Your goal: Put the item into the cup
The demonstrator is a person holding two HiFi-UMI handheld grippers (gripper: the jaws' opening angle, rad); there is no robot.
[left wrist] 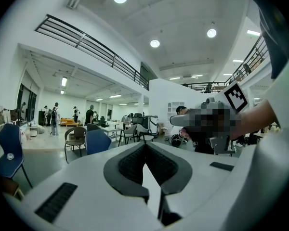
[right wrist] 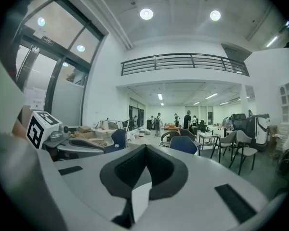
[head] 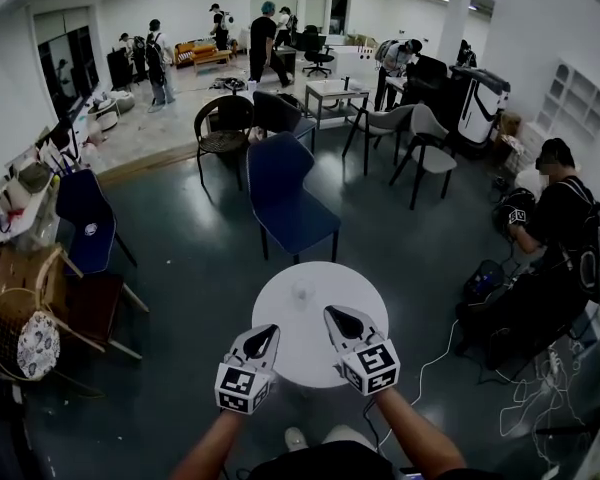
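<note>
A small round white table (head: 280, 353) stands just ahead of me. Near its middle is a small, faint clear thing (head: 300, 295) that looks like a cup; I cannot make out any separate item. My left gripper (head: 270, 331) hovers over the table's near left edge, my right gripper (head: 333, 314) over its near right part. Both point forward, side by side. In the left gripper view the jaws (left wrist: 145, 144) meet at the tip with nothing between them. The right gripper view shows the same for the right gripper (right wrist: 145, 146). Neither gripper view shows the table.
A blue chair (head: 285, 193) stands right behind the table, with black and grey chairs further back. A wooden chair (head: 90, 303) and cluttered boxes are at the left. A person in black (head: 560, 218) sits at the right, and cables (head: 540, 398) lie on the floor there.
</note>
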